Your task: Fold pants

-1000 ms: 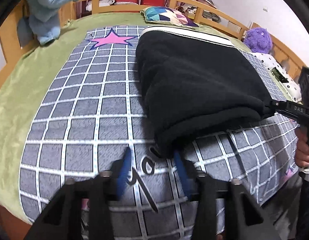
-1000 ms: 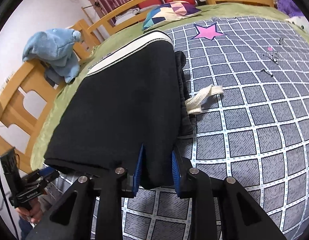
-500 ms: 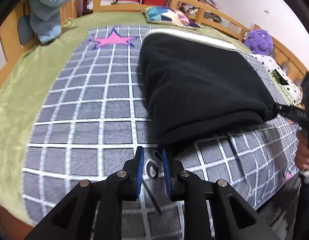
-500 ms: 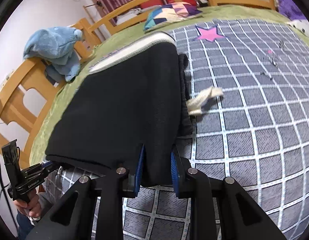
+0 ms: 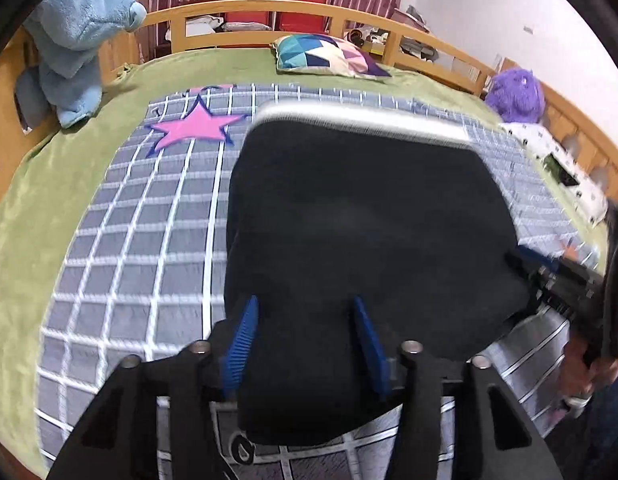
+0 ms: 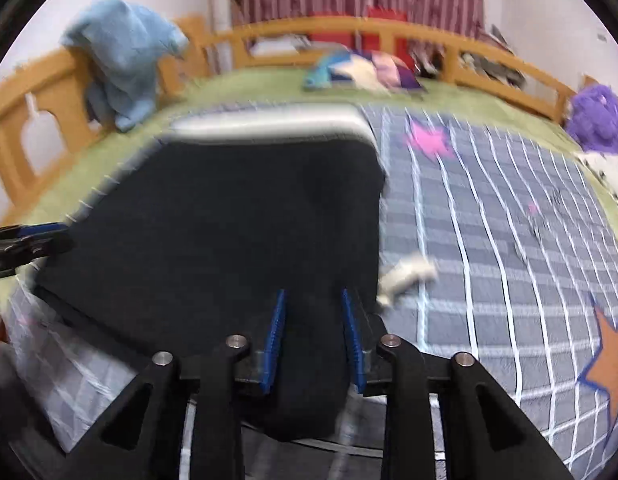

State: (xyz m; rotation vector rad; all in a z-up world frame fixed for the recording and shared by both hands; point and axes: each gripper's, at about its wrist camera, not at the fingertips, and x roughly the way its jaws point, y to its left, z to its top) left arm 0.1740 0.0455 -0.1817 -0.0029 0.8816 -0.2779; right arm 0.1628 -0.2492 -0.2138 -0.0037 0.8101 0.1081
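Black pants (image 5: 361, 216) look folded once on the bed (image 5: 49, 184), left tool (image 5: 305, 340) spread wide around the near edge, right tool (image 6: 313, 336) pinching it, another fold probably left.

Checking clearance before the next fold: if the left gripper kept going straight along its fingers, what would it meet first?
The black pants: their near edge already lies between the left gripper's open fingers. Beyond that comes the white waistband, though depth is unclear.
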